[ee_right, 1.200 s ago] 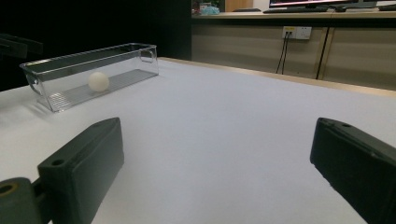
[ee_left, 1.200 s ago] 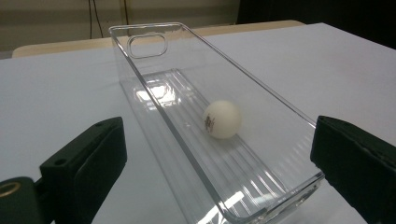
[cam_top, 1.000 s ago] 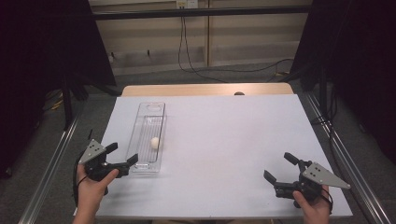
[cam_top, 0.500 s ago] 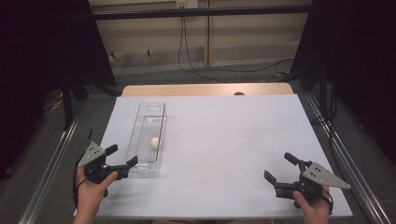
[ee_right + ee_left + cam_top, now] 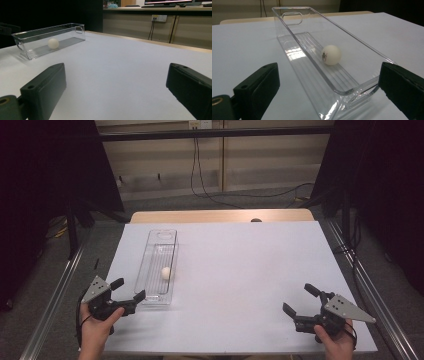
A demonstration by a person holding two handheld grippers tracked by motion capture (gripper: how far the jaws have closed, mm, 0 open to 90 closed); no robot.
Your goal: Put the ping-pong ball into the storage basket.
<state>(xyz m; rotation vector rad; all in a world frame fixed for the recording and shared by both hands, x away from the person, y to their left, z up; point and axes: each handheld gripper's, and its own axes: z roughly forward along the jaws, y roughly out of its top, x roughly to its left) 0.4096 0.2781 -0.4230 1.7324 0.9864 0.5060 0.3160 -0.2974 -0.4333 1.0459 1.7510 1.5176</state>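
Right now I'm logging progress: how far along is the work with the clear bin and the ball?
Done: the white ball lies inside the clear bin. In hand: the left tongs stand open at the bin's near end, gripping nothing. Left: any grasp; the right tongs wait open, far off.

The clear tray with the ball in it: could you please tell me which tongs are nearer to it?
Left. The left tongs sit open at the near end of the clear tray; the right tongs are far across the table.
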